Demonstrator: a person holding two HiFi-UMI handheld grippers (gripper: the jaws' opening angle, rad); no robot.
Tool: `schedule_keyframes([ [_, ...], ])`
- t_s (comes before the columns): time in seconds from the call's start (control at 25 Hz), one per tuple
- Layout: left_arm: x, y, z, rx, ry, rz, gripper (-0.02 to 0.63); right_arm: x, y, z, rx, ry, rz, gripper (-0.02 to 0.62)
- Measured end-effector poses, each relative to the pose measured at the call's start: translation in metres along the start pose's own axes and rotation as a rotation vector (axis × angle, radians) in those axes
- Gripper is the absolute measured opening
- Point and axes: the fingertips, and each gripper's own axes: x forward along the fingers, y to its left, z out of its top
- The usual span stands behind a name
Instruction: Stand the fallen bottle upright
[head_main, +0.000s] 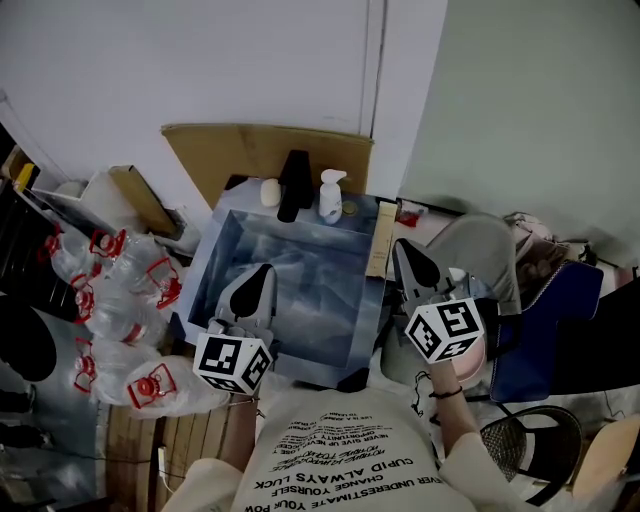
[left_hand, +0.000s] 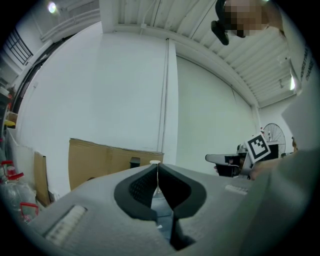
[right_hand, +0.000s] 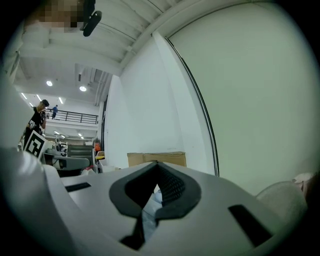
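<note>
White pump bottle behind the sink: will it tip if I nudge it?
Likely yes: the white pump bottle stands tall on a narrow base at the sink edge. Its smooth plastic may prove slippery. Small, so probably light.

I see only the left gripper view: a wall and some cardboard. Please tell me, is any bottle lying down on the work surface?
Observer: None that I can see. A white pump bottle stands upright at the far edge of the metal basin.
Operator: Where am I, relative to that basin?
Observer: The left hand-held gripper hovers over the basin's near left corner.
Operator: And the other hand, does it hold anything?
Observer: No. The right hand-held gripper has its jaws shut on nothing.
</note>
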Motion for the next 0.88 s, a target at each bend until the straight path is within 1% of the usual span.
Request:
schedule_keyframes([
  [0.44,-0.0002,0.0011,-0.0054,-0.006,0.009,0.003,0.025,-0.0044,-0.0057,-0.0068,-0.009,0.011,-0.024,0.003],
  [0.64,0.0006,-0.0019,-0.0062,0.006,0.016,-0.012,0.025,-0.0061,-0.0061,-0.0064,-0.003,0.002,-0.034,0.003],
  [0.88,-0.0025,-0.0022,-0.0059,0.007,0.013,-0.008,0.025,-0.0104,-0.0040,-0.0060,-0.001,-0.007,-0.040,0.003],
])
